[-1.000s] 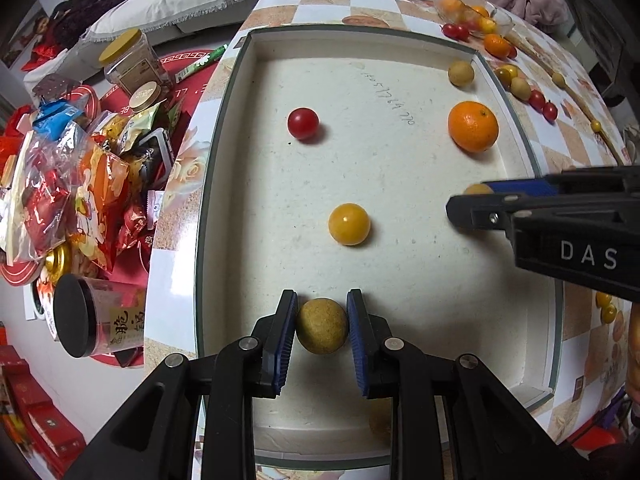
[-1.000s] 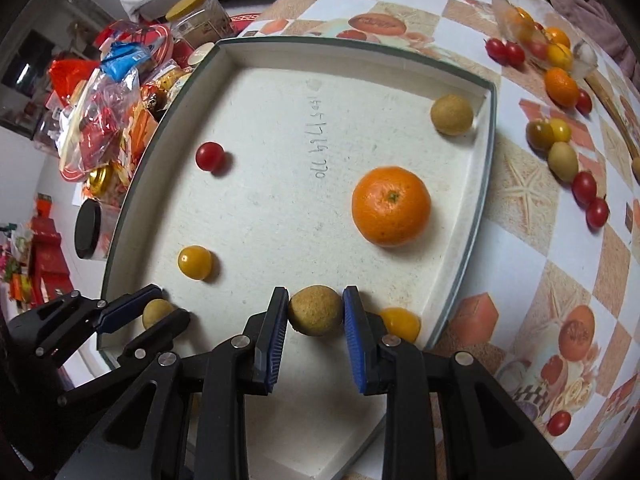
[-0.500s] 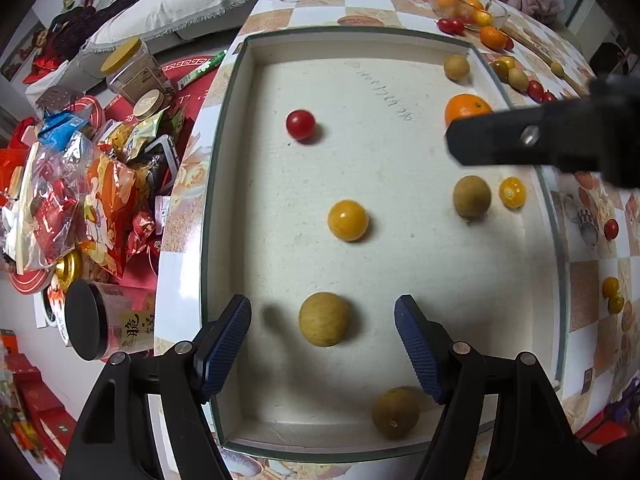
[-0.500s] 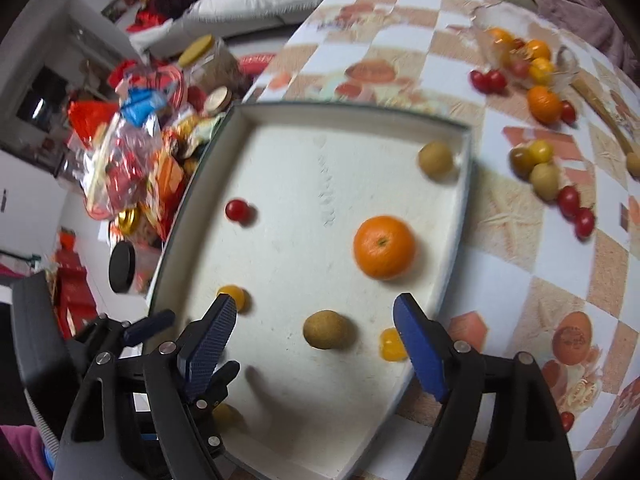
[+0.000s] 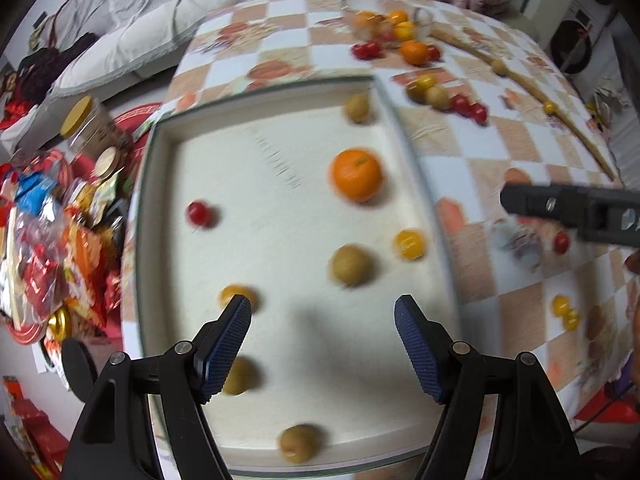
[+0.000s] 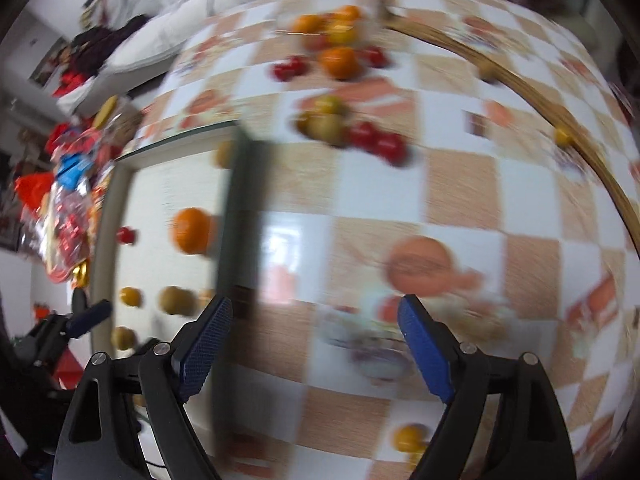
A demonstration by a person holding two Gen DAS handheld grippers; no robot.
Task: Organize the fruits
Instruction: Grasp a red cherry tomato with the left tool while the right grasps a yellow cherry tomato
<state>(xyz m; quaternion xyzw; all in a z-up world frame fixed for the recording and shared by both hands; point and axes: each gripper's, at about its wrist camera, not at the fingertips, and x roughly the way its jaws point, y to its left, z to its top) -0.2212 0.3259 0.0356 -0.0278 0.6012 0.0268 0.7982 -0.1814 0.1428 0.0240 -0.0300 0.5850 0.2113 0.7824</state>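
Note:
My left gripper [image 5: 322,308] hangs open and empty above the white tray [image 5: 142,240]. In the tray lie an orange [image 5: 357,175], a red cherry tomato [image 5: 199,213], two yellow tomatoes [image 5: 409,244] and several brownish-green round fruits [image 5: 351,265], one partly behind my left finger [image 5: 240,376]. My right gripper [image 6: 315,308] is over the checkered tablecloth just right of the tray's rim [image 6: 244,220]. Its jaws are opening with nothing between them. Loose red tomatoes [image 6: 376,140] and a yellow tomato [image 6: 408,438] lie on the cloth. The right wrist view is blurred.
A glass bowl of fruit [image 5: 384,26] stands at the table's far side beside a long bamboo stick [image 5: 560,116]. Snack packets and jars [image 5: 48,240] crowd the area left of the table. A black finger [image 5: 532,202] of the right gripper reaches in from the right.
Both grippers opened and let go of the brownish-green fruits, which now rest in the tray. Both rose; the right one swung right, off the tray and over the cloth.

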